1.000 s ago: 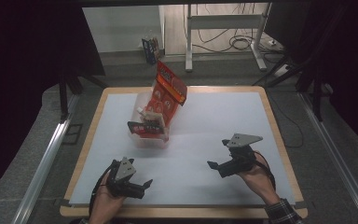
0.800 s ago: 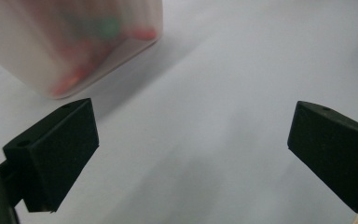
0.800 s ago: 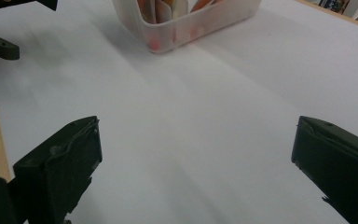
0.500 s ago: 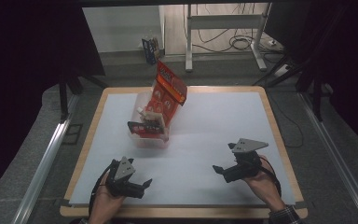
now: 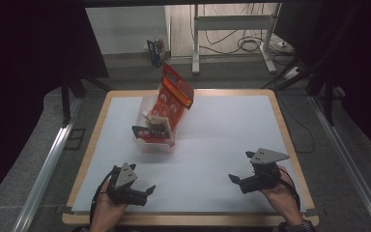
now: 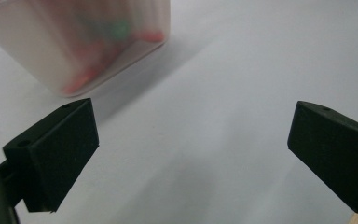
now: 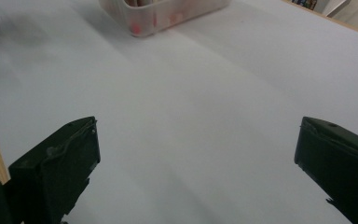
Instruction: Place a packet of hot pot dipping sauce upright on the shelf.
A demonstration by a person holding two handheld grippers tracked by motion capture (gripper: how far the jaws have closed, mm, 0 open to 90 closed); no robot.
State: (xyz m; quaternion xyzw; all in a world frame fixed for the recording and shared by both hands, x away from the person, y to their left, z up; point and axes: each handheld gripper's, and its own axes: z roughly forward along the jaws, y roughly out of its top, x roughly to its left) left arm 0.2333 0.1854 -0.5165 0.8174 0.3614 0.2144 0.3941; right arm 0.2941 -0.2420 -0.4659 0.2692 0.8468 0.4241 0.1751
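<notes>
A translucent plastic bin (image 5: 145, 137) stands on the white table top (image 5: 222, 130), left of centre, with red snack packets (image 5: 171, 99) sticking up out of it. The bin's corner (image 6: 79, 56) shows at the top left of the left gripper view, and its lower edge (image 7: 168, 14) at the top of the right gripper view. My left gripper (image 5: 147, 191) rests near the front left edge, open and empty. My right gripper (image 5: 233, 180) lies near the front right, open, nothing between its jaws.
The table has a wooden rim (image 5: 188, 220) around the white sheet. Beyond the far edge are a metal stand (image 5: 232, 34), cables on the floor (image 5: 251, 46) and a small box (image 5: 155, 48). Dark curtains flank both sides.
My right gripper has drawn back toward the front edge of the table. The left gripper and the bin have stayed where they were.
</notes>
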